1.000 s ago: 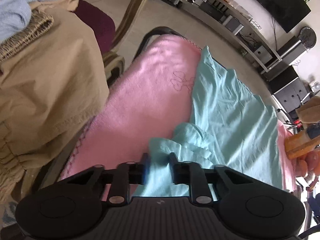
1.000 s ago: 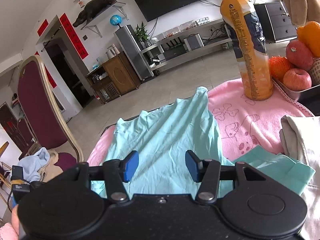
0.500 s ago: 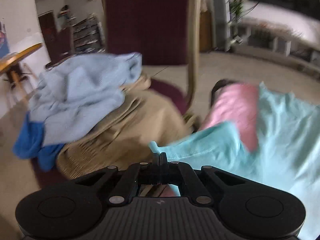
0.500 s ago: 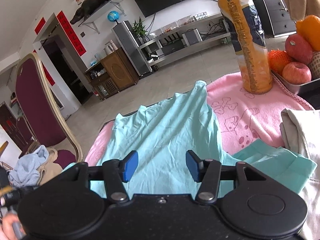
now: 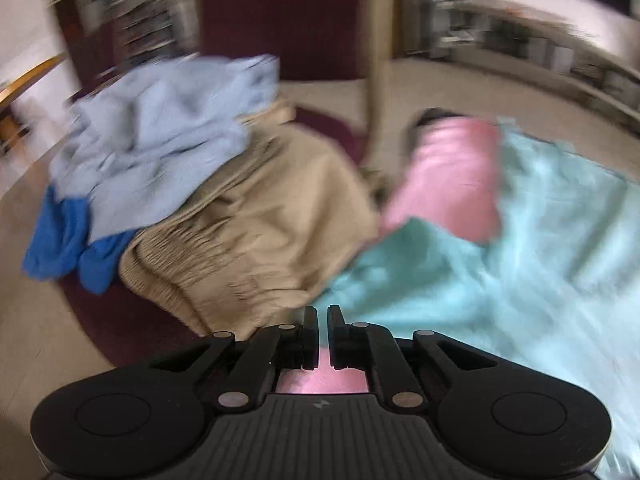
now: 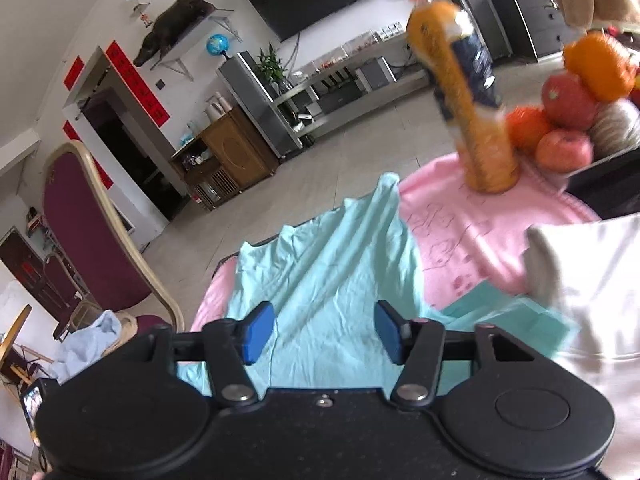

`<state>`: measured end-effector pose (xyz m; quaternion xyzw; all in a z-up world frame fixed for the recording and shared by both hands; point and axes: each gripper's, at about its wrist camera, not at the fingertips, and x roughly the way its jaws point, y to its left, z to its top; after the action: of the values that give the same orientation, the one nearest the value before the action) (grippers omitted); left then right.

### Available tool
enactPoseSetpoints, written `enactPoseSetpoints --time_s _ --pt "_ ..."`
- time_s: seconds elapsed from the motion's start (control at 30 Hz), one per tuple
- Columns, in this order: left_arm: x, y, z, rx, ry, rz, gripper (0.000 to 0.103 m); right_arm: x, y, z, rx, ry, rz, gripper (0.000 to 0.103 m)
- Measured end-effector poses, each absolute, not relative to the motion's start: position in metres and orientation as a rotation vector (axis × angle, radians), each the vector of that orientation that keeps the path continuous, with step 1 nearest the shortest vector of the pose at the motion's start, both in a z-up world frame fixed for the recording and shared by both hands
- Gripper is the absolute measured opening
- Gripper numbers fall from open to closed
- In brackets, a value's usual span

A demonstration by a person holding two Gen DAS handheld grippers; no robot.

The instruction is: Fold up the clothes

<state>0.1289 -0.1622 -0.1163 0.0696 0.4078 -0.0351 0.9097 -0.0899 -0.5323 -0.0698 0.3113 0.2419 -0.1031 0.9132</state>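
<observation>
A light teal shirt (image 6: 332,264) lies spread on the pink towel (image 6: 460,232) that covers the table. My right gripper (image 6: 324,320) hovers over its near part, jaws opening wide, nothing between the blue pads. In the blurred left wrist view the teal shirt (image 5: 500,280) fills the right side, one part folded over the pink towel (image 5: 452,176). My left gripper (image 5: 323,312) sits at the shirt's near left edge. Its jaws are opening to a narrow slit with no cloth in it.
A maroon chair (image 5: 280,20) left of the table carries a pile: light blue cloth (image 5: 160,132), beige cloth (image 5: 260,232), blue cloth (image 5: 60,240). On the table stand a juice bottle (image 6: 476,120) and fruit (image 6: 568,108). A folded teal piece (image 6: 508,316) and a white garment (image 6: 592,288) lie at right.
My left gripper closed on a bunched part of the teal shirt, swung left toward the chair pile, then parted its jaws off the cloth. My right gripper rose and widened.
</observation>
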Motion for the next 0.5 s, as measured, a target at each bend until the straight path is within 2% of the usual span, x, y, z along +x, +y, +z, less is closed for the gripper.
enactPoseSetpoints --time_s 0.03,0.07,0.17,0.23,0.27,0.37,0.5 --pt "0.123 -0.166 -0.116 0.16 0.846 -0.136 0.019 -0.098 -0.534 -0.067 0.632 0.502 -0.228 0.062" --pt "0.118 -0.172 -0.12 0.18 0.86 -0.195 0.023 -0.105 -0.535 -0.066 0.624 0.511 -0.247 0.062" --pt "0.113 -0.198 -0.137 0.267 0.855 -0.26 0.022 -0.103 -0.536 -0.084 0.583 0.63 -0.325 0.059" --pt "0.112 -0.217 -0.15 0.332 0.824 -0.261 0.016 -0.086 -0.53 -0.107 0.524 0.747 -0.344 0.027" --pt "0.111 -0.224 -0.155 0.356 0.805 -0.263 0.014 -0.076 -0.524 -0.118 0.5 0.804 -0.335 0.023" --pt "0.11 -0.229 -0.166 0.403 0.757 -0.258 0.013 -0.05 -0.503 -0.141 0.441 0.899 -0.252 0.021" --pt "0.119 -0.225 -0.182 0.422 0.858 -0.248 0.013 -0.023 -0.474 -0.16 0.364 0.944 -0.128 0.021"
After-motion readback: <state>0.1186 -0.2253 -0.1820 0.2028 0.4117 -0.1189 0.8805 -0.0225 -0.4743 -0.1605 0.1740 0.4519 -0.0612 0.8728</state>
